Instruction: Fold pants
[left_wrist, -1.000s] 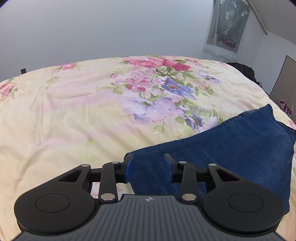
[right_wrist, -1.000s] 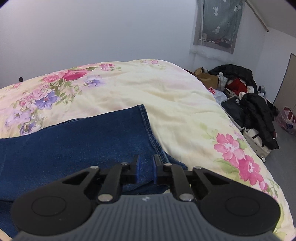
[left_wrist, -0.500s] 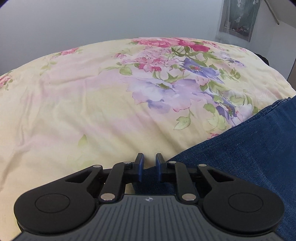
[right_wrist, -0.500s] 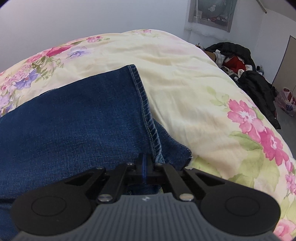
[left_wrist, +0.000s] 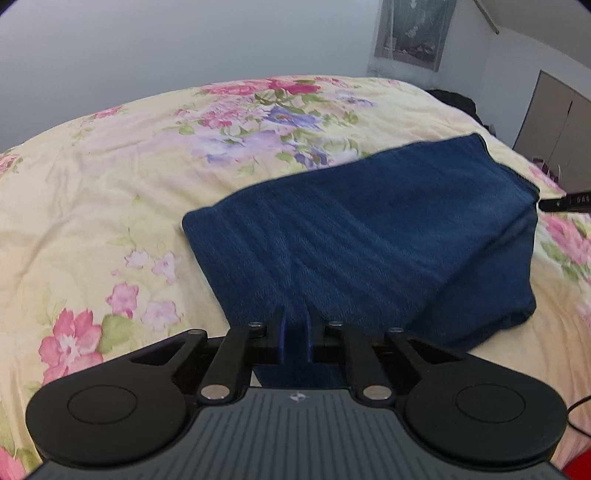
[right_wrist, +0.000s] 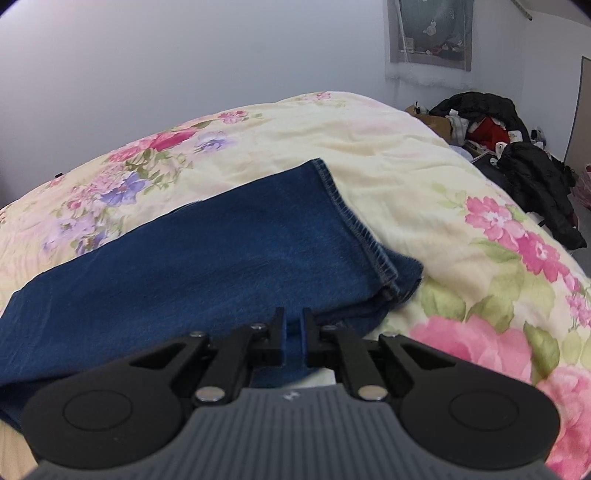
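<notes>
Dark blue denim pants (left_wrist: 369, 236) lie folded on a floral bedspread (left_wrist: 92, 192). My left gripper (left_wrist: 294, 319) is shut on the near edge of the pants, with denim pinched between its blue pads. My right gripper (right_wrist: 293, 320) is shut on the near edge of the pants (right_wrist: 192, 266) at the other end, beside the stitched hem (right_wrist: 354, 229). The near edge is lifted off the bed. The tip of the right tool (left_wrist: 565, 204) shows at the right edge of the left wrist view.
The bed fills most of both views, and a plain wall stands behind it. A pile of dark clothes and bags (right_wrist: 517, 162) lies on the floor right of the bed. A door (left_wrist: 554, 122) is at far right.
Both grippers closed on the near edge of the pants and have lifted and pulled back. More of the pants and bed now shows in both views.
</notes>
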